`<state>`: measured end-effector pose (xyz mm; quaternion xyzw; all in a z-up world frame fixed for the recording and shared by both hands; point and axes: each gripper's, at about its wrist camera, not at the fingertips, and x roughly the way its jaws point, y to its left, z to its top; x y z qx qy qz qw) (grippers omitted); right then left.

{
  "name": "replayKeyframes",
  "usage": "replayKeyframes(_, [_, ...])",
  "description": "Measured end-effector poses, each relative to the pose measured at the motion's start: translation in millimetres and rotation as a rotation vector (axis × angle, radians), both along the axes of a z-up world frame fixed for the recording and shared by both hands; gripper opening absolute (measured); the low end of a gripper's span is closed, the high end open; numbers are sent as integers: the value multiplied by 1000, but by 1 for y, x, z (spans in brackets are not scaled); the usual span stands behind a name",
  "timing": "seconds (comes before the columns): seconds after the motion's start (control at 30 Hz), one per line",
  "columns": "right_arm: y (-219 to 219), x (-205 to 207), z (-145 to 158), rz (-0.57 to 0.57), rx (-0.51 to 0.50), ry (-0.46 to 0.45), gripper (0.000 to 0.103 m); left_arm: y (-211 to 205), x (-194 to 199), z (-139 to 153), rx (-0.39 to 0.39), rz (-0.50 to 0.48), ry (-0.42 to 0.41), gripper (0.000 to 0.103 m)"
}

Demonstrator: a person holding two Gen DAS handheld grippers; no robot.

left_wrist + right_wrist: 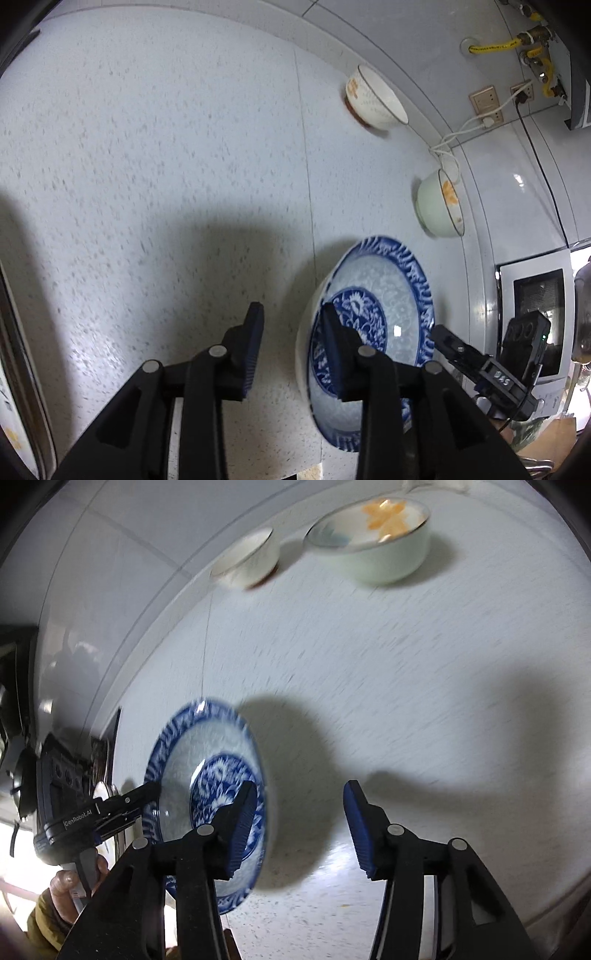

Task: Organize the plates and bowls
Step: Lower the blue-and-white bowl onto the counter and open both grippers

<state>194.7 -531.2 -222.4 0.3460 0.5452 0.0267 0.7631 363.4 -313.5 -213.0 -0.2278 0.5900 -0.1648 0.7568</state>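
Right wrist view only – hand (68, 880) gripping left tongs (146, 792); blue plate (207, 746) in both.

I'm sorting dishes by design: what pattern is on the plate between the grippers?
Blue floral centre and blue banded rim on the pale round ceramic plate; clearest in the left wrist view.

Two bowls (373, 542) behind plate (207, 794) (apart)

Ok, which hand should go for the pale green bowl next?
Right. The right hand-held gripper is open, with the pale green bowl ahead across the counter. From the left hand-held gripper, the bowl sits off to the side, beyond the blue plate.
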Motion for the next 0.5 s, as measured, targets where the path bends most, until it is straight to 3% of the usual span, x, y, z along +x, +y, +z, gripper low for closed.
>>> replayKeyframes(0.1, [-23,-1,19,-58,-57,-44,57,2,9,12,10,7,-25,37])
replayKeyframes(0.4, [-71,18,50,-123,-119,-120,66,3,46,44,2,27,-87,38])
replayKeyframes(0.5, [-86,34,53,-124,-150,-127,71,-12,69,52,-39,-5,-91,47])
